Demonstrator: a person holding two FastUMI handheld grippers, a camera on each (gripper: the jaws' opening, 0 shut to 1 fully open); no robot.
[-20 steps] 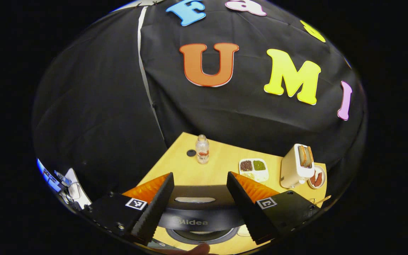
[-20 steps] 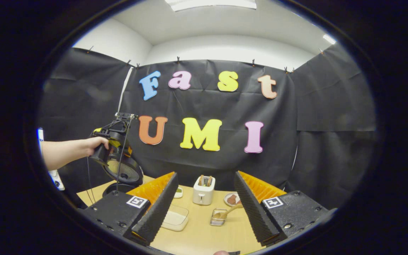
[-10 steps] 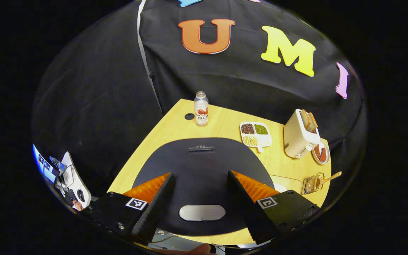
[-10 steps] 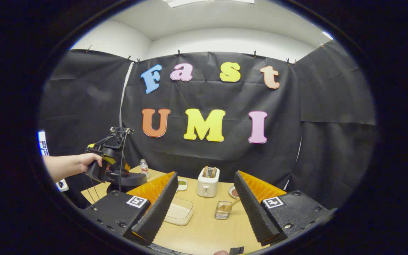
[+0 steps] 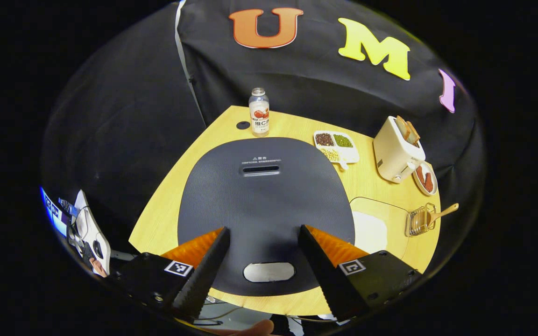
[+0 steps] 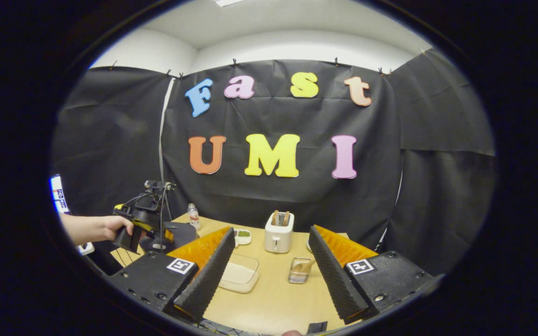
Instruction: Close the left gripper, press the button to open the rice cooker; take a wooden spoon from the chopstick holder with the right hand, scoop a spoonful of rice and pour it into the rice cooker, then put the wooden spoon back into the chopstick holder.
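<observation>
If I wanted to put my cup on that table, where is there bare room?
Bare wood lies left of the rice cooker, and between the bottle and sectioned dish. The right side is crowded: toaster, rice container, chopstick holder.

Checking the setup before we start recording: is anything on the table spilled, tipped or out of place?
Nothing stands out. The rice cooker lid is shut, the bottle and toaster stand upright, the rice sits inside its clear container, and the wooden spoon rests in the chopstick holder.
</observation>
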